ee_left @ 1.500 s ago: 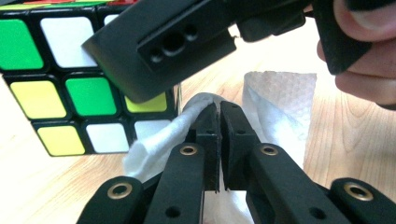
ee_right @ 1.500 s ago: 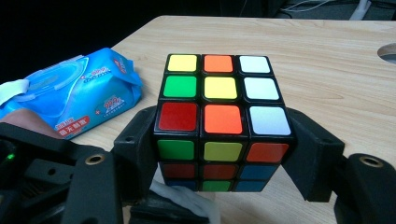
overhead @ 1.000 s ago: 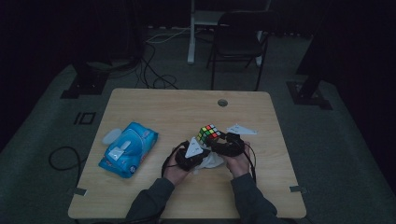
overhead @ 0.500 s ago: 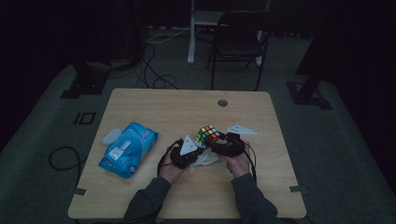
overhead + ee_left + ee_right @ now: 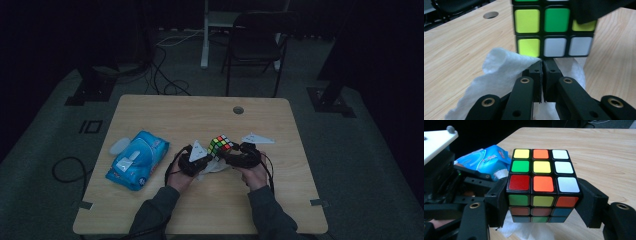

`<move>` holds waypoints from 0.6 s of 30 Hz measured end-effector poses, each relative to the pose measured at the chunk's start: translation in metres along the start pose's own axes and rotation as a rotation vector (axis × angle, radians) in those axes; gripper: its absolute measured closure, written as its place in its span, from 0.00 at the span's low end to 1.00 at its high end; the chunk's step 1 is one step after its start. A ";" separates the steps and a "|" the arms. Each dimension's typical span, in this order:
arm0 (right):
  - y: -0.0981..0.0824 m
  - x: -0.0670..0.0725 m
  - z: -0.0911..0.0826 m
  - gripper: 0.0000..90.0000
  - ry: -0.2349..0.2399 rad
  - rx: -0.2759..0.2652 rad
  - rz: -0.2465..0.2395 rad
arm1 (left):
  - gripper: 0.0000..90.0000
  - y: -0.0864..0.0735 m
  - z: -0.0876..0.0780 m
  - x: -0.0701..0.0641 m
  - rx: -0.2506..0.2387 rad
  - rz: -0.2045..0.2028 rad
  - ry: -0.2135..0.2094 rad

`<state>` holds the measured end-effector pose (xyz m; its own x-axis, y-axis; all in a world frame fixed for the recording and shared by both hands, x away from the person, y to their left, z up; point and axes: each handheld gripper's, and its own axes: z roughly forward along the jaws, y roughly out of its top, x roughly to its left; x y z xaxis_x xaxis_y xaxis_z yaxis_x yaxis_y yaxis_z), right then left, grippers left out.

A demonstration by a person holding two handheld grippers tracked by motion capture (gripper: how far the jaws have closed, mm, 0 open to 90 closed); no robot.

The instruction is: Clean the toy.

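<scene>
One pale wooden desk (image 5: 165, 115) with a round cable hole (image 5: 238, 109) near its far edge takes up the middle of the high view. Left of centre on it lies a blue soft pack of wet wipes (image 5: 136, 160). Just right of centre sits the multicoloured puzzle cube (image 5: 220, 145), clamped on two opposite sides by the right gripper (image 5: 544, 202), whose jaws hold it just above the desk. A crumpled white wipe (image 5: 499, 75) lies beneath and beside the cube, at lower centre of the left gripper view. The left gripper (image 5: 542, 65) has its jaws pressed together on a fold of that wipe, the tips just under the cube's bottom row.
</scene>
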<state>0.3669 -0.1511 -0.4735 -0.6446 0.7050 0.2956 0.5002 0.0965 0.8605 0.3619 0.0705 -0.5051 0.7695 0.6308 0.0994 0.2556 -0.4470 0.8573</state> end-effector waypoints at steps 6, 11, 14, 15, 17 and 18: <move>0.000 0.000 0.000 0.38 0.015 -0.002 0.010 | 0.98 -0.001 -0.001 0.006 -0.008 -0.021 0.012; 0.000 -0.001 0.000 0.38 0.024 -0.002 0.024 | 0.98 0.000 0.000 0.001 -0.002 0.000 -0.004; 0.000 -0.002 0.001 0.38 0.027 -0.001 0.027 | 0.98 0.000 0.003 -0.003 0.000 0.009 -0.019; 0.000 -0.002 0.001 0.38 0.028 -0.001 0.028 | 0.98 0.000 0.003 -0.004 0.003 0.013 -0.023; -0.001 -0.002 0.001 0.38 0.031 0.001 0.027 | 0.98 0.000 0.005 -0.008 0.007 0.018 -0.037; -0.001 -0.002 0.002 0.38 0.033 0.002 0.028 | 0.98 0.000 0.006 -0.010 0.009 0.027 -0.041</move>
<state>0.3685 -0.1512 -0.4752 -0.6489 0.6840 0.3333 0.5198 0.0786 0.8507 0.3573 0.0602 -0.5094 0.7993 0.5922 0.1017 0.2397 -0.4695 0.8498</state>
